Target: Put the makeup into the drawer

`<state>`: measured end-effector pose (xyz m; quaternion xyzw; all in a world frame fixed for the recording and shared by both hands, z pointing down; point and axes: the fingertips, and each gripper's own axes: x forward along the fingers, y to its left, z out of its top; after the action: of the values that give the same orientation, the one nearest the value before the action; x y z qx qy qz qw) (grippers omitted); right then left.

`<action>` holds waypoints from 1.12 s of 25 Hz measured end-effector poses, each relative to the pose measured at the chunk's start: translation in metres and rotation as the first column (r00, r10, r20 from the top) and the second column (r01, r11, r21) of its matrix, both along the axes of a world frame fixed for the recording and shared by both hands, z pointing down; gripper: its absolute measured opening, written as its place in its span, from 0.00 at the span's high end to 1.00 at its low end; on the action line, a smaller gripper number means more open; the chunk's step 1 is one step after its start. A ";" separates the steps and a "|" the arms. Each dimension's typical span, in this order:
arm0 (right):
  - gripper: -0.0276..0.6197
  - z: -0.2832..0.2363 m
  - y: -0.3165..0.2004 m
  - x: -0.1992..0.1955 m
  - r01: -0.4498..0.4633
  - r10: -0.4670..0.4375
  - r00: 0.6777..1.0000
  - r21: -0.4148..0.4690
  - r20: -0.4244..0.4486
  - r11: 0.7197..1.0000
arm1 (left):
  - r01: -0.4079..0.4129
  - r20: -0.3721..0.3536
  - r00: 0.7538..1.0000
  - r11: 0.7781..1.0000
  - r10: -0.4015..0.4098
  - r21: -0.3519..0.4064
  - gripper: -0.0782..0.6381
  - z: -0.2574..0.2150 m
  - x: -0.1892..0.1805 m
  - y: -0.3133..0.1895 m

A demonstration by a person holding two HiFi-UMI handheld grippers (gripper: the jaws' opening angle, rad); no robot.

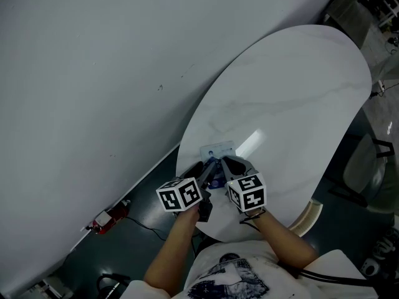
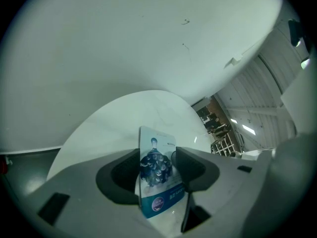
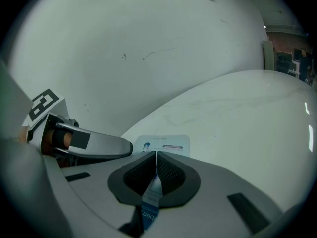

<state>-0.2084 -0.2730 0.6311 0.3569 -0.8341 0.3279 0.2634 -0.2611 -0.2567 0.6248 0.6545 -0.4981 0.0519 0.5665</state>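
The makeup is a flat blue-and-white sachet [image 1: 216,149] at the near end of the white oval table [image 1: 293,92]. My right gripper [image 3: 156,155] is shut on the sachet [image 3: 166,144], which runs edge-on between the closed pads with its top showing beyond them. In the left gripper view the sachet [image 2: 156,167] stands face-on in the gap of my left gripper [image 2: 157,155], whose jaws are wide apart on either side of it. In the head view the left gripper [image 1: 209,167] and the right gripper [image 1: 227,162] meet tip to tip. One left finger [image 3: 99,145] shows beside the sachet. No drawer is in view.
A plain grey wall [image 1: 93,73] runs along the table's left side. A red object [image 1: 107,218] with a cable lies on the dark floor below it. A chair [image 1: 374,167] stands right of the table. Shelving [image 2: 223,143] shows far off.
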 end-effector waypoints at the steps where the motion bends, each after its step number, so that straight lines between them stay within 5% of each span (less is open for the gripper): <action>1: 0.92 0.000 -0.001 0.001 -0.002 0.002 1.000 0.001 -0.001 1.000 | 0.001 -0.006 1.000 1.000 -0.001 -0.003 0.53 0.000 0.001 0.001; 11: 0.92 -0.001 -0.003 0.011 -0.026 0.026 1.000 0.006 0.001 1.000 | -0.045 -0.050 0.998 0.999 0.046 0.023 0.60 -0.008 0.023 0.012; 17: 0.92 0.001 -0.002 0.013 -0.024 0.024 1.000 0.008 -0.006 1.000 | -0.112 0.086 0.990 0.993 0.109 0.022 0.61 -0.002 0.016 0.016; 28: 0.92 0.000 -0.001 0.012 -0.017 0.017 1.000 0.017 -0.014 1.000 | -0.096 0.120 0.988 0.995 0.097 -0.013 0.68 0.008 0.009 0.023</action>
<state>-0.1963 -0.2743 0.6312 0.3683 -0.8320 0.3207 0.2633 -0.2518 -0.2336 0.6331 0.6713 -0.4989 0.1205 0.5347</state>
